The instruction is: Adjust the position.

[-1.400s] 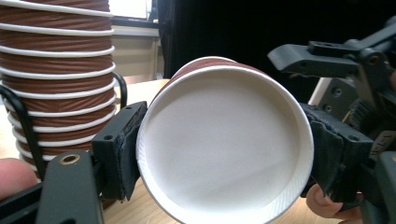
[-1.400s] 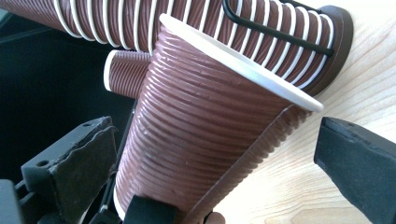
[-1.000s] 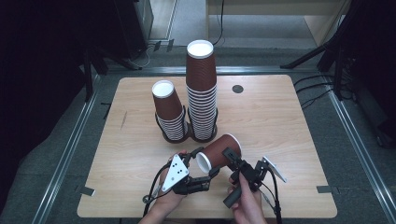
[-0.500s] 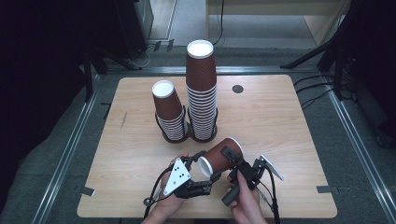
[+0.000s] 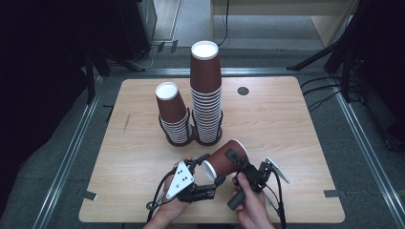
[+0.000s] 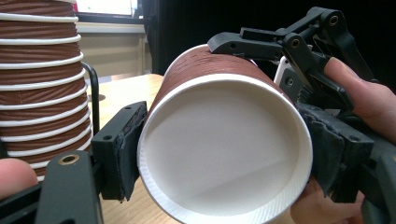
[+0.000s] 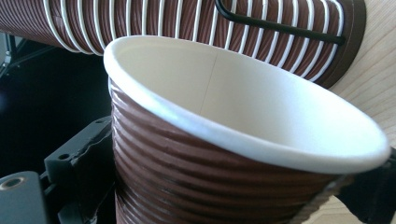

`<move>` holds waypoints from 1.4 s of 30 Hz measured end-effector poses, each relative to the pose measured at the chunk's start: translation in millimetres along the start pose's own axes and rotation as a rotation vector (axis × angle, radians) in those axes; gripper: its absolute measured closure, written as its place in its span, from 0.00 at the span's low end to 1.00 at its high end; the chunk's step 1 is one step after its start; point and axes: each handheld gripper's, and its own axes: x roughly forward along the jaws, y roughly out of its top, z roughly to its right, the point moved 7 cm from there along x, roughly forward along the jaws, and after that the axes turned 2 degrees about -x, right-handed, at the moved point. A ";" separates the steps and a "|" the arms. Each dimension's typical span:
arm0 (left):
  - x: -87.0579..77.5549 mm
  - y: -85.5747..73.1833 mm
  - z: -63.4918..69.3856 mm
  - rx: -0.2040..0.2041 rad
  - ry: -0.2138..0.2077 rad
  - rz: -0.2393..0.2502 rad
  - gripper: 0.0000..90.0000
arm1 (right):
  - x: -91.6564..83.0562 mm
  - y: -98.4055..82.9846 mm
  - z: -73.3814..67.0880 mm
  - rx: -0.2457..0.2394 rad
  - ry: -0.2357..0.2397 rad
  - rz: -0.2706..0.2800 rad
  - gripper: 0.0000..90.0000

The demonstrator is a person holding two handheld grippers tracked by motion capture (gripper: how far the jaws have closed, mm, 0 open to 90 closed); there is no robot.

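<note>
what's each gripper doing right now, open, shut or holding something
Left gripper: shut on the brown ribbed paper cup, at its white base end.
Right gripper: jaws just been closing, now gripping the same cup near its rim.

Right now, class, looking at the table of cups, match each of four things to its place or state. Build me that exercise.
Things:
1. tall cup stack
2. short cup stack
3. loose cup
4. round dark spot

Places or states:
A. lying sideways between both claws
B. flat on the tabletop, far right of the stacks
C. left one in the wire holder
D. right one in the holder, higher

Pairs: 1-D, 2-C, 3-A, 4-B
</note>
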 end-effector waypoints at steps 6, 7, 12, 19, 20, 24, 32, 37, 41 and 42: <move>-0.8 1.3 0.7 0.001 -0.008 0.010 0.26 | -1.1 0.7 -4.1 -0.023 0.013 0.004 0.11; -1.1 1.5 0.5 0.005 -0.008 0.012 0.26 | -1.0 0.8 -4.4 -0.029 0.015 0.004 0.11; -1.3 0.8 -0.2 0.000 -0.015 0.008 0.25 | -0.9 0.3 -4.8 -0.031 0.014 0.002 0.11; -1.7 0.4 -1.2 -0.023 -0.031 -0.010 0.25 | -1.9 0.5 -6.2 -0.096 -0.002 0.010 0.12; -2.2 0.7 -1.9 -0.020 -0.024 -0.011 0.24 | -2.2 0.8 -7.4 -0.118 0.000 0.020 0.12; -3.8 2.0 -4.1 -0.034 -0.021 -0.020 0.16 | -6.2 8.0 -8.7 -0.186 -0.020 0.065 0.13; -7.5 3.1 -12.4 -0.055 0.004 -0.034 0.09 | -13.2 24.4 -11.6 -0.328 -0.064 0.151 0.14; -10.3 2.5 -16.9 -0.070 0.016 -0.043 0.09 | -16.1 35.3 -14.9 -0.540 -0.127 0.206 0.14; -13.8 1.9 -22.7 -0.077 0.030 -0.052 0.09 | -19.7 44.7 -19.0 -0.678 -0.172 0.246 0.14; -14.2 2.2 -23.8 -0.081 0.034 -0.050 0.09 | -21.0 47.5 -20.7 -0.715 -0.181 0.261 0.14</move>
